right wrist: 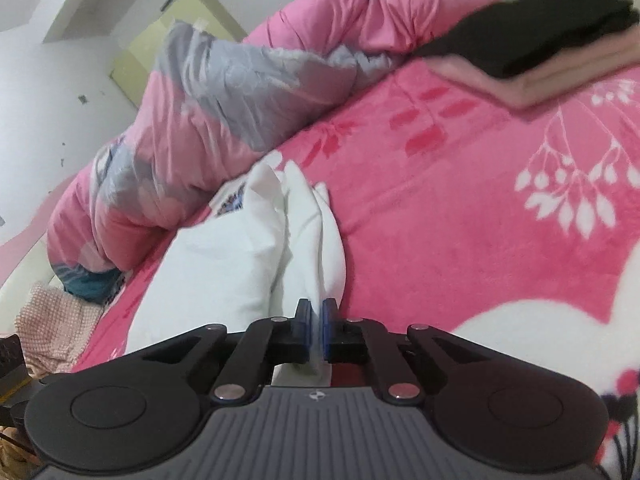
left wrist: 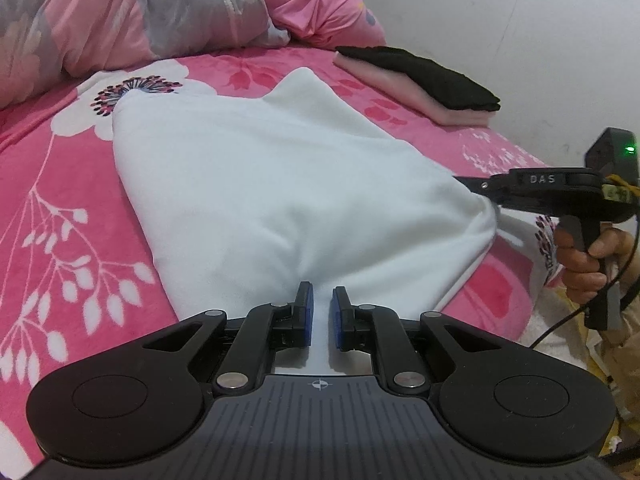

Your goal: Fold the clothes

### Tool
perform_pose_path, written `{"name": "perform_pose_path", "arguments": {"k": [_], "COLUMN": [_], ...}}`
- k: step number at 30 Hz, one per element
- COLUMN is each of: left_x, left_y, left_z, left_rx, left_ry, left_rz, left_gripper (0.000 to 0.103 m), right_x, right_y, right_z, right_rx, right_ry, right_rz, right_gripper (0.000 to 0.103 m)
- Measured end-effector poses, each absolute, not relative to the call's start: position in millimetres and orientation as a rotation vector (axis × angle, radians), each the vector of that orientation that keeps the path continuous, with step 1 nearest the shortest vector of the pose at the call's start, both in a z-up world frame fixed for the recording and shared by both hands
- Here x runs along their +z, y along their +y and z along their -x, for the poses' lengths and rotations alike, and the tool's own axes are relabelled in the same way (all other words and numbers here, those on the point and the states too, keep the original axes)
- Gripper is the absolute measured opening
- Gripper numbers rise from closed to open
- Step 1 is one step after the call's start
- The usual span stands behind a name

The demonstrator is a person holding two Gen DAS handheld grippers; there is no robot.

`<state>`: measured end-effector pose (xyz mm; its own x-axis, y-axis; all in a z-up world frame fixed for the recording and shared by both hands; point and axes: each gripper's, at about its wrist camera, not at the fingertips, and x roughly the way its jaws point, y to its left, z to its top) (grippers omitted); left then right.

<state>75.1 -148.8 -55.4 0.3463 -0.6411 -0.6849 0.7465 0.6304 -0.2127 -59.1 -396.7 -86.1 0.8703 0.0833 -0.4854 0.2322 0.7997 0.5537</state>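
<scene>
A white garment (left wrist: 260, 184) lies spread on the pink floral bedspread (left wrist: 60, 240), narrowing towards the far end. My left gripper (left wrist: 322, 304) is at its near edge, and the blue pads (left wrist: 307, 312) pinch a fold of the white cloth. My right gripper (left wrist: 466, 182) comes in from the right with a hand (left wrist: 584, 264) on its handle, and its tip sits at the garment's right corner. In the right wrist view the right gripper (right wrist: 316, 316) is shut on a bunched edge of the white garment (right wrist: 240, 264), which trails away in folds.
A folded stack, black cloth on pale pink (left wrist: 424, 80) (right wrist: 540, 56), lies at the bed's far right by the wall. A rumpled pink and grey quilt (left wrist: 140, 12) (right wrist: 224, 104) fills the bed's head end. A pink checked cloth (right wrist: 52, 320) hangs off the side.
</scene>
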Motion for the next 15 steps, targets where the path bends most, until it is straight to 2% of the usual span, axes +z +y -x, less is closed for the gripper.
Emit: {"name": "perform_pose_path", "arguments": {"k": [6, 10, 15], "left_x": [-53, -55, -55], "left_y": [-150, -149, -148], "left_z": [-73, -74, -75], "left_rx": [-0.900, -0.903, -0.905], "left_ry": [0.816, 0.818, 0.817], "left_rz": [-0.166, -0.161, -0.152], "left_gripper": [0.011, 0.011, 0.011], "right_x": [-81, -104, -94], "right_y": [-387, -397, -400], "right_z": [83, 79, 89], "right_rx": [-0.132, -0.149, -0.172], "right_ry": [0.438, 0.486, 0.445], "right_rz": [-0.672, -0.755, -0.755], "right_gripper": [0.004, 0.005, 0.008]}}
